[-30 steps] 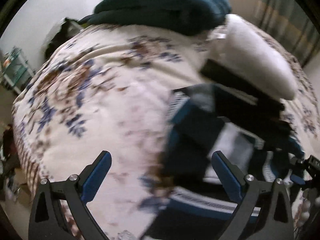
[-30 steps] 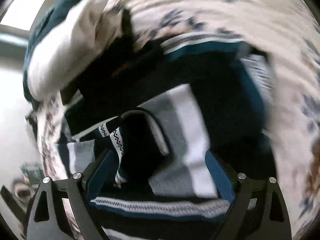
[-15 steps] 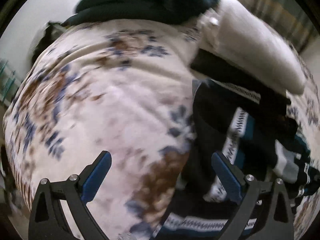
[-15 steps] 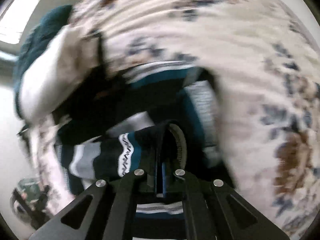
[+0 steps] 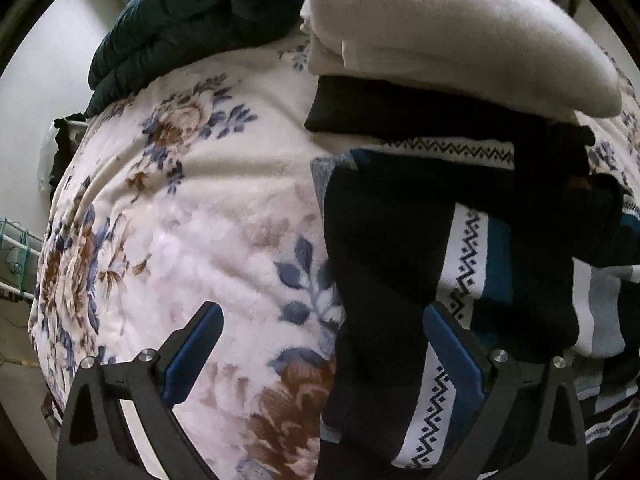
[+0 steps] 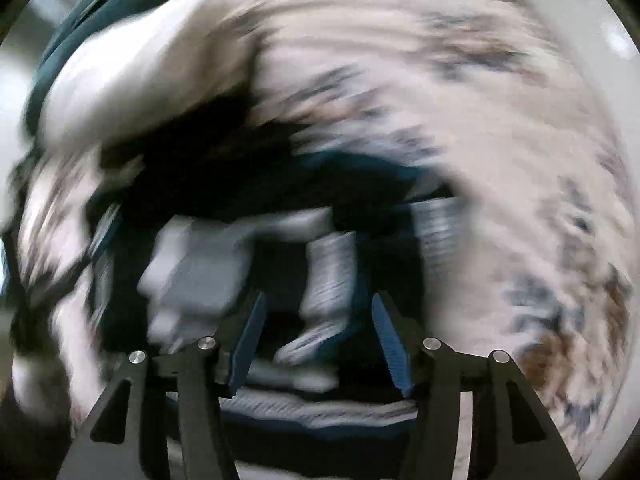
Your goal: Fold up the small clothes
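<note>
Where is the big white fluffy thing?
In the left wrist view, the white fluffy bundle lies at the top right on the flowery blanket, beside the dark green quilt.

Soft daylight, rather dim, with no glare. The left wrist view is sharp with strong fisheye bending at its dark edges; the right wrist view is heavily motion-blurred.
</note>
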The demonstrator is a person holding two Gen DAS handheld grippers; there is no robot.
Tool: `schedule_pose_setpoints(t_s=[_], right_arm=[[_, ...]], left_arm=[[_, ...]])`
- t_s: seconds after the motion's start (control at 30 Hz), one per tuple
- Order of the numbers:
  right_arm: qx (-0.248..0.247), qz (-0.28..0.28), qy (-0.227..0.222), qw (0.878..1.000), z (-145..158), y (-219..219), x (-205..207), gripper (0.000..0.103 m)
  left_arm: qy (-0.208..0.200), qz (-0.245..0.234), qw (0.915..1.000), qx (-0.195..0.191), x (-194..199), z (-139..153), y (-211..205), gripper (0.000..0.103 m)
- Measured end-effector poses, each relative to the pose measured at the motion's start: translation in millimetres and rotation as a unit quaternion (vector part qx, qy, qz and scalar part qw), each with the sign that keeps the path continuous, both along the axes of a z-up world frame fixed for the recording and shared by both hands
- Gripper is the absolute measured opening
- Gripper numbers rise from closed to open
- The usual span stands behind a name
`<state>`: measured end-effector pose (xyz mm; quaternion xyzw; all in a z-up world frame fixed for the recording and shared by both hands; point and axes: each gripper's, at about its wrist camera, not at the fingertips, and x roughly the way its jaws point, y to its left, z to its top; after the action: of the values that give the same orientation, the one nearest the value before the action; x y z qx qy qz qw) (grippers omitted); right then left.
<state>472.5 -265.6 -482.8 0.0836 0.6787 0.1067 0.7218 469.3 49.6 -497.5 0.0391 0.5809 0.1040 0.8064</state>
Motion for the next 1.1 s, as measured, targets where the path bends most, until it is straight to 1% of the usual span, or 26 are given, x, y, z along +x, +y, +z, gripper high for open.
schedule_pose_setpoints(t_s=[0.07,0.1,0.13,0.17,0.23,0.3,0.37,0.4,0.47,0.53,0.6,0.63,0.67,0.7,0.73,0.77,0.8,0.83,0.87,0.9,0.93,0.97,1.0,1.03,1.07,1.1], right_arm=[[0.049,0.040,0.064,0.996,-29,26,5,0.057],[0.067,0.041,0.089,0.993,-47,34,10,0.057],[0.070,0.032,0.097,0.992,-60,38,17,0.057],[0.065,0.010,0.095,0.993,-73,37,30,0.057],[0.055,-0.047,0.068,0.995,-76,23,52,0.057],[0.045,-0.125,0.026,0.991,-65,-5,72,0.057],[0.017,-0.168,0.000,0.986,-55,-28,82,0.057],[0.004,-0.179,-0.008,0.984,-49,-39,84,0.057],[-0.013,-0.190,-0.011,0.982,-36,-62,83,0.057],[-0.008,-0.196,-0.021,0.980,-17,-82,73,0.057],[-0.009,-0.208,-0.033,0.978,4,-103,52,0.058],[-0.013,-0.214,-0.034,0.976,10,-111,42,0.060],[-0.015,-0.225,-0.031,0.974,15,-122,29,0.060],[-0.011,-0.230,-0.025,0.973,15,-127,19,0.060],[-0.004,-0.235,-0.014,0.972,13,-132,10,0.060],[0.003,-0.238,-0.004,0.971,8,-138,3,0.060],[0.013,-0.241,0.005,0.971,1,-140,-4,0.060],[0.019,-0.243,0.014,0.970,-6,-140,-9,0.060],[0.030,-0.245,0.023,0.969,-15,-138,-14,0.060],[0.043,-0.246,0.031,0.968,-22,-135,-17,0.060],[0.065,-0.252,0.041,0.965,-31,-133,-21,0.060],[0.084,-0.259,0.045,0.961,-37,-128,-26,0.052],[0.086,-0.265,0.041,0.960,-39,-124,-29,0.037],[0.073,-0.268,0.037,0.960,-39,-121,-30,0.010],[0.065,-0.269,0.027,0.961,-34,-121,-33,0.009],[0.061,-0.273,0.013,0.960,-28,-123,-35,0.007]], left_arm=[[0.011,0.004,0.9999,0.005,1,-8,1,0.102],[0.015,0.005,0.9999,0.006,2,-10,1,0.102],[0.018,0.006,0.9998,0.005,3,-13,2,0.102],[0.020,0.008,0.9997,0.007,4,-14,3,0.102],[0.021,0.009,0.9997,0.012,6,-15,7,0.102],[0.022,0.013,0.9996,0.015,7,-16,11,0.102],[0.025,0.016,0.9995,0.013,7,-17,16,0.102],[0.027,0.019,0.9994,0.011,6,-16,18,0.102],[0.029,0.025,0.9993,0.000,0,-11,22,0.102],[0.025,0.035,0.9988,-0.022,-13,-1,26,0.102],[0.018,0.064,0.9960,-0.059,-31,10,33,0.102],[0.019,0.083,0.9927,-0.085,-40,12,37,0.102],[0.025,0.109,0.9850,-0.131,-51,12,44,0.102],[0.031,0.127,0.9770,-0.168,-57,9,47,0.102],[0.041,0.153,0.9623,-0.221,-65,3,52,0.101],[0.047,0.176,0.9440,-0.275,-71,-5,55,0.100],[0.046,0.196,0.9273,-0.315,-75,-13,57,0.097],[0.046,0.210,0.9155,-0.340,-76,-19,57,0.095],[0.043,0.224,0.9023,-0.366,-77,-27,57,0.083],[0.037,0.236,0.8922,-0.383,-75,-36,56,0.065],[0.036,0.242,0.8873,-0.391,-73,-42,55,0.040],[0.039,0.245,0.8861,-0.392,-70,-48,54,0.015],[0.035,0.247,0.8874,-0.387,-69,-51,55,0.005],[0.025,0.249,0.8851,-0.393,-69,-50,56,0.005],[0.017,0.248,0.8857,-0.392,-72,-45,58,0.005],[0.009,0.240,0.8897,-0.388,-73,-38,60,0.005]])
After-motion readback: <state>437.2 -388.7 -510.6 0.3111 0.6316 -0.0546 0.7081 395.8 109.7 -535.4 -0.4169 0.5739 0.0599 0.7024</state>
